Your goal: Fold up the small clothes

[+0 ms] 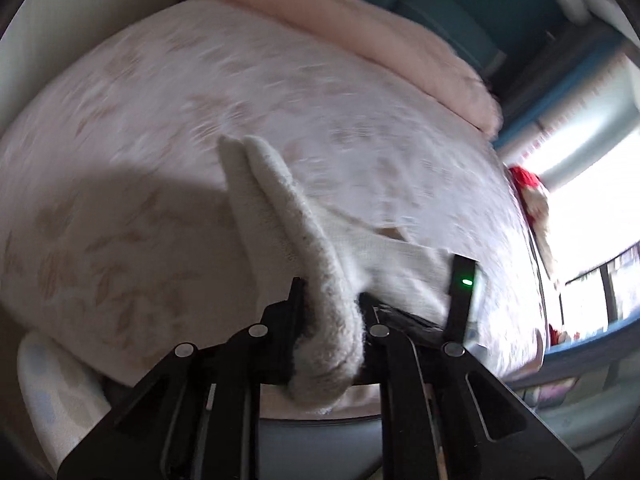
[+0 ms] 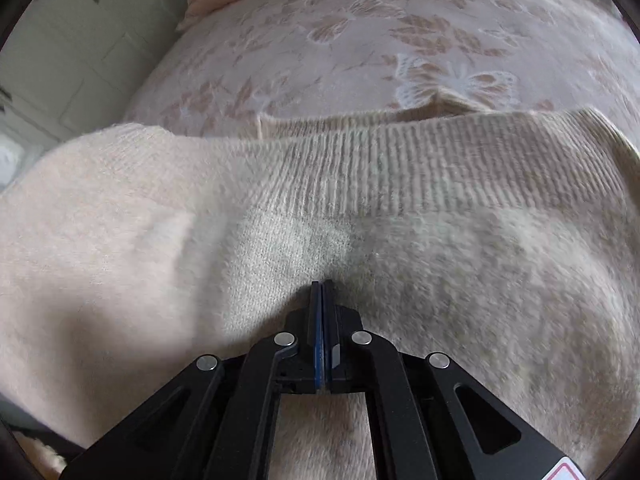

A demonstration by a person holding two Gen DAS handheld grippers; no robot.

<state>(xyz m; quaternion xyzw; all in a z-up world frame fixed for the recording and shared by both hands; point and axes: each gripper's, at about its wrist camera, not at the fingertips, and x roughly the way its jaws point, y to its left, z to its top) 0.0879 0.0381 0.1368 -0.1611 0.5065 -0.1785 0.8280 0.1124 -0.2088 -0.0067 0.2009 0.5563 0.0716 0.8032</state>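
Note:
A cream knit sweater [image 1: 272,200] lies on the bed, and a thick fold of it stands up between the fingers of my left gripper [image 1: 330,292], which is shut on that fold. The rest of the garment trails down to the right, towards a black part with a green light [image 1: 464,282]. In the right wrist view the sweater [image 2: 400,184] fills the lower half, its ribbed hem running across. My right gripper [image 2: 322,285] is shut, its blue pads pressed flat together with no cloth seen between them. Its tips sit at the knit surface.
A floral bed cover [image 1: 160,100] [image 2: 400,28] lies under everything. A pink blanket [image 1: 360,32] is heaped at the far edge, with a red item [image 1: 524,178] near the bright window on the right. White cabinet doors [image 2: 60,60] stand left of the bed.

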